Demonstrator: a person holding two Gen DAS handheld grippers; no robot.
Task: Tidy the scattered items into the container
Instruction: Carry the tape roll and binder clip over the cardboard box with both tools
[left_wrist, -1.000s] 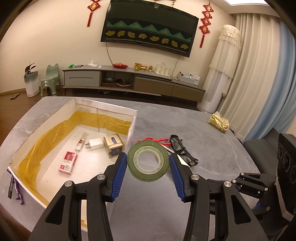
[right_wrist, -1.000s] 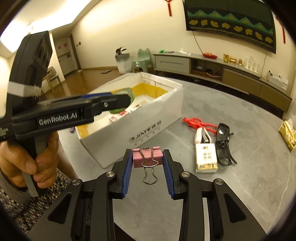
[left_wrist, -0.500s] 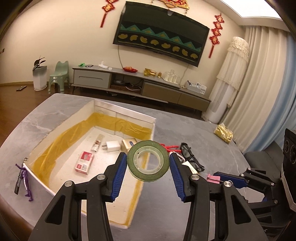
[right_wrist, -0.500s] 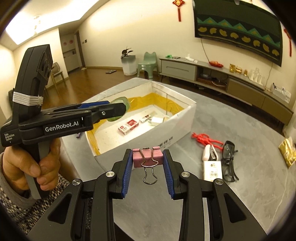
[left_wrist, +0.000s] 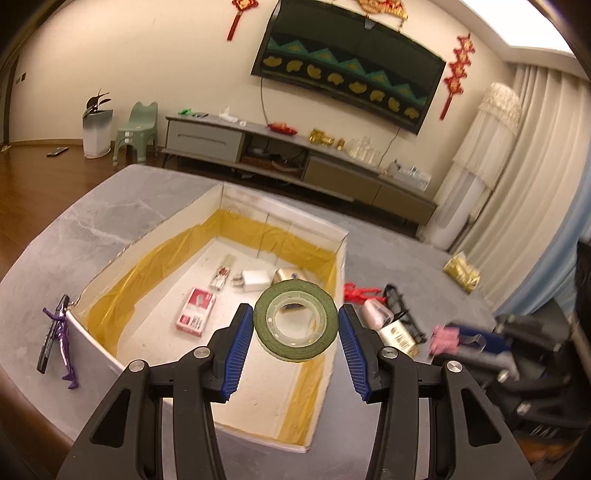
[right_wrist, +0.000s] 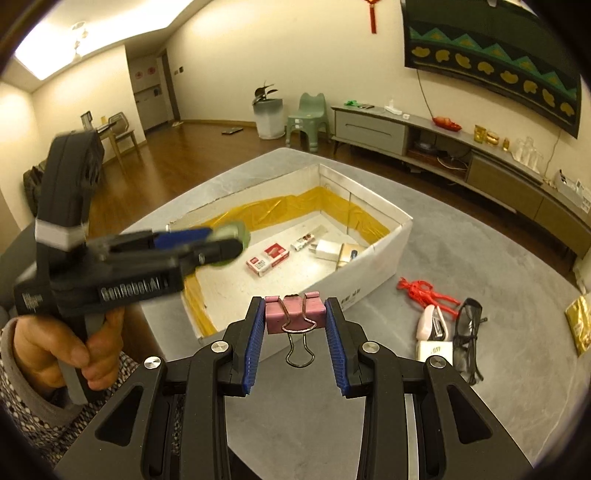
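My left gripper (left_wrist: 296, 325) is shut on a green tape roll (left_wrist: 295, 322) and holds it in the air over the near right part of the white box (left_wrist: 94, 340) lined with yellow film. From the right wrist view the left gripper (right_wrist: 221, 245) hangs above the box's (right_wrist: 380, 271) left side. My right gripper (right_wrist: 295, 319) is shut on a pink binder clip (right_wrist: 294, 313), just in front of the box's near wall. Inside the box lie a red packet (left_wrist: 195, 312), a white charger (left_wrist: 253, 280) and a gold tin (left_wrist: 290, 275).
On the grey table right of the box lie a red figure (right_wrist: 424, 290), black glasses (right_wrist: 467, 332), a white stapler (right_wrist: 432, 325) and a white carton (right_wrist: 434, 350). A gold packet (left_wrist: 461, 271) sits far right. A purple figure (left_wrist: 62, 338) and black pen lie left of the box.
Both grippers rose and shifted left toward the box. The tape roll now hangs over the box interior rather than beside its right wall. The clip has come closer to the near wall.
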